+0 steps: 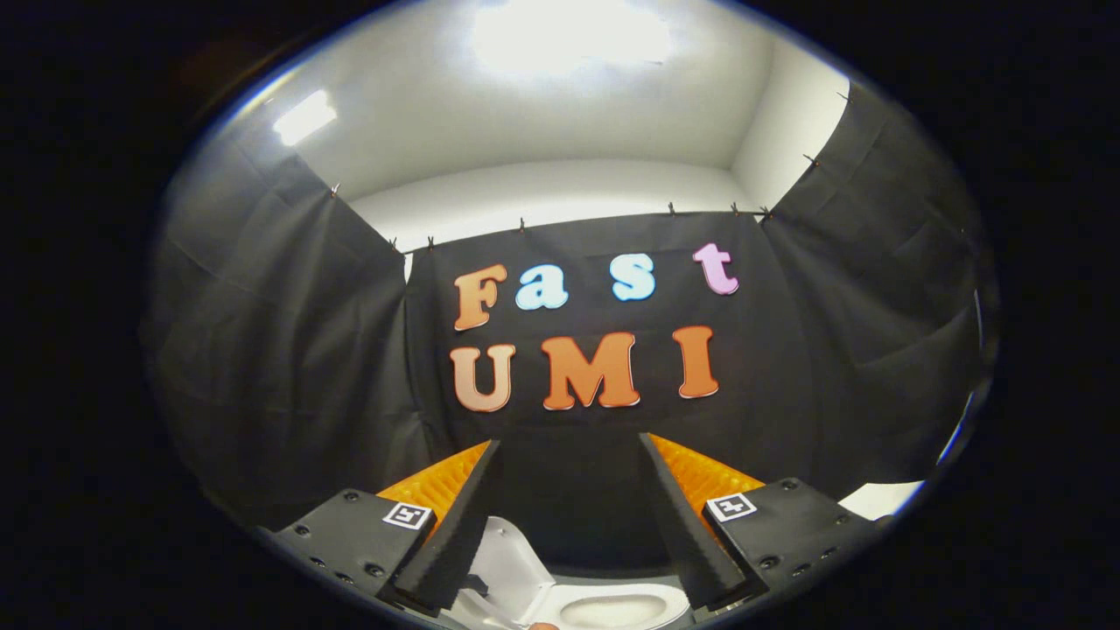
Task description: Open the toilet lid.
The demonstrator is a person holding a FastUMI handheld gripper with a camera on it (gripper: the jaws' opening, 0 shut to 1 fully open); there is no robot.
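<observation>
Toilet lid (pixel 516 560) raised, white, below spread fingers (pixel 455 534)

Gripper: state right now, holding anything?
Gripper: open, jaws spread wide, holding nothing; the white toilet with its raised white lid sits below, between them.

We are seeing black cloth (pixel 289 350) hanging around the booth, a white ceiling (pixel 525 131) above it, perhaps two lamps glaring.

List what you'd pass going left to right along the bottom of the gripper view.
Left finger → raised white toilet lid → open toilet bowl → right finger. The gripper is open, its jaws wide apart and holding nothing, above the toilet.
</observation>
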